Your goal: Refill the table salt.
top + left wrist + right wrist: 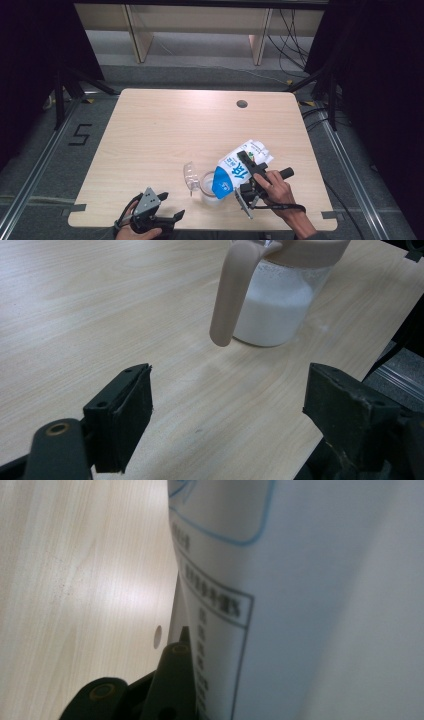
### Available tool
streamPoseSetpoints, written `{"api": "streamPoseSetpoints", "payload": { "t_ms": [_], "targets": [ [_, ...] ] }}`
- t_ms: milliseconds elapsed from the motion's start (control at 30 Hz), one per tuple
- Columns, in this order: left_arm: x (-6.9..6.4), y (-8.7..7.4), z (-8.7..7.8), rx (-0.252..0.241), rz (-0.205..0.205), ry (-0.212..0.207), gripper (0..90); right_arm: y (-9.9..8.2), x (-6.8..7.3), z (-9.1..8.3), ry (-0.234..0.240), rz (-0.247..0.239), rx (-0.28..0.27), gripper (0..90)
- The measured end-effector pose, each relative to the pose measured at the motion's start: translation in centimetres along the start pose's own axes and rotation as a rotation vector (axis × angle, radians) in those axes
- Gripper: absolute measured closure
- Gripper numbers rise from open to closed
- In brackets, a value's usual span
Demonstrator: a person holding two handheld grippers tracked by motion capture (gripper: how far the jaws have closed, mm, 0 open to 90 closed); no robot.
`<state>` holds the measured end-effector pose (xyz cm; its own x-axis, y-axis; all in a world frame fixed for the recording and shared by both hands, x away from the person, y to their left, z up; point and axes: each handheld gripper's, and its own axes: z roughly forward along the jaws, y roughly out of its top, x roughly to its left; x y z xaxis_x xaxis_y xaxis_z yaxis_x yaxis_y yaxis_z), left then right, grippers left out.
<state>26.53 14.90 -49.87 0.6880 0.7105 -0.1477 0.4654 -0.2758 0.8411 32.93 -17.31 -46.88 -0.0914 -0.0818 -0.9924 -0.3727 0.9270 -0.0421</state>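
A white and blue milk carton (231, 172) is tilted with its blue top end down over a clear jug (207, 192) near the table's front edge. My right gripper (248, 175) is shut on the carton's body. Up close in the right gripper view, the carton (310, 600) presses against one black finger (172, 677). The jug (272, 305) holds white milk and has a beige handle (231, 300). Its clear lid (189, 176) stands flipped open to the left. My left gripper (171, 206) rests at the front left, open and holding nothing (227, 420), and it faces the jug from a short way off.
The light wooden table (165, 130) has a round cable hole (242, 104) at the back right. Its front edge runs close under both hands. Dark curtains and metal floor rails flank the table, and wooden furniture legs stand behind it.
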Motion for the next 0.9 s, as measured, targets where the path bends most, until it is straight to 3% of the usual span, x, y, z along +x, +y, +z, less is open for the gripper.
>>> {"api": "streamPoseSetpoints", "payload": {
  "t_ms": [100,133,200,267,300,400,467,567,633,700,767,833,900],
  "targets": [
    [-0.02,-0.01,0.00,-0.001,-0.004,0.000,19.0,-0.02,-0.23,0.07,-0.003,-0.018,-0.014,74.6],
    [-0.02,-0.01,0.01,-0.002,-0.005,0.000,19.0,-0.07,-0.08,0.10,0.007,0.010,-0.014,74.6],
    [-0.02,-0.01,0.01,-0.002,-0.006,0.000,19.0,-0.06,-0.42,0.08,-0.002,-0.020,-0.018,74.7],
    [0.08,0.04,-0.03,0.001,0.015,-0.003,19.0,-0.18,-0.09,0.06,0.012,0.038,-0.011,74.7],
    [0.01,0.00,-0.02,0.000,0.002,0.000,19.0,-0.21,-0.06,-0.03,0.012,0.054,0.001,74.7],
    [0.02,0.01,-0.02,0.001,0.005,-0.001,19.0,-0.28,-0.62,0.12,0.009,0.001,-0.023,74.7],
    [-0.02,-0.02,0.00,0.000,-0.004,0.000,19.0,-0.40,-0.18,0.04,0.021,0.070,-0.004,74.7],
    [0.04,-0.01,0.00,0.002,0.005,-0.003,19.0,-0.46,-0.32,0.07,0.025,0.068,-0.011,74.7],
    [0.00,-0.03,0.06,-0.002,-0.006,-0.002,19.0,-0.49,-0.64,0.12,0.015,0.037,-0.021,74.8],
    [-0.01,-0.04,0.07,-0.002,-0.009,-0.002,19.0,-0.63,-0.30,0.06,0.026,0.093,-0.004,74.8],
    [0.01,-0.03,0.08,-0.002,-0.006,-0.002,19.0,-0.69,-0.55,0.16,0.022,0.067,-0.016,74.8],
    [-0.01,-0.03,0.06,0.000,-0.005,-0.002,19.0,-0.80,-0.46,0.16,0.024,0.096,-0.012,74.8],
    [0.06,0.02,-0.03,0.003,0.011,0.000,19.0,-0.85,-1.00,0.14,0.022,0.044,-0.019,74.8]
  ]
}}
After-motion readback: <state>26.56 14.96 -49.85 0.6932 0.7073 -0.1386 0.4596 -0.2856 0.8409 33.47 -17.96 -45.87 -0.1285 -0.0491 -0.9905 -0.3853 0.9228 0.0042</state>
